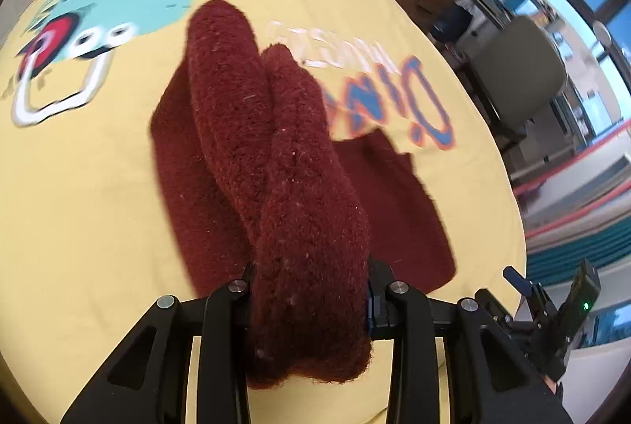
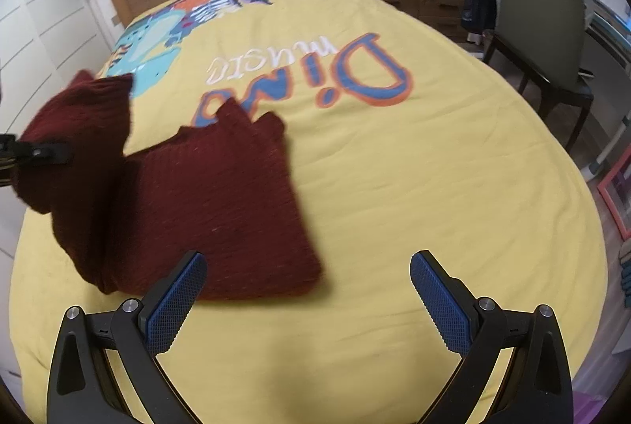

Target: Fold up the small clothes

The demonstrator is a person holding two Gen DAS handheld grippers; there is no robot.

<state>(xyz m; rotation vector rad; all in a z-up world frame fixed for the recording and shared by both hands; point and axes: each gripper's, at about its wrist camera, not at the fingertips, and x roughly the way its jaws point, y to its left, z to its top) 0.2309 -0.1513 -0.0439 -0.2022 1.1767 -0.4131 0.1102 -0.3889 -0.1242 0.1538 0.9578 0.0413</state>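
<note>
Your left gripper [image 1: 309, 301] pinches a lifted fold of the dark red fuzzy knit garment [image 2: 221, 203], whose remainder lies flat on the yellow dinosaur-print bedspread [image 2: 414, 187]. Your right gripper [image 2: 307, 262] is spread wide, holding nothing, its left pad at the garment's five-o'clock corner.

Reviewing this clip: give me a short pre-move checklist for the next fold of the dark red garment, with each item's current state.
1. Left gripper shut on the maroon sweater: ok.
2. Right gripper open and holding nothing: ok.
3. Sweater body lying flat on the yellow bedspread: ok.
4. Lifted part bunched, not spread: not ok.
5. Right fingers apart from the sweater's near edge: cannot tell.
</note>
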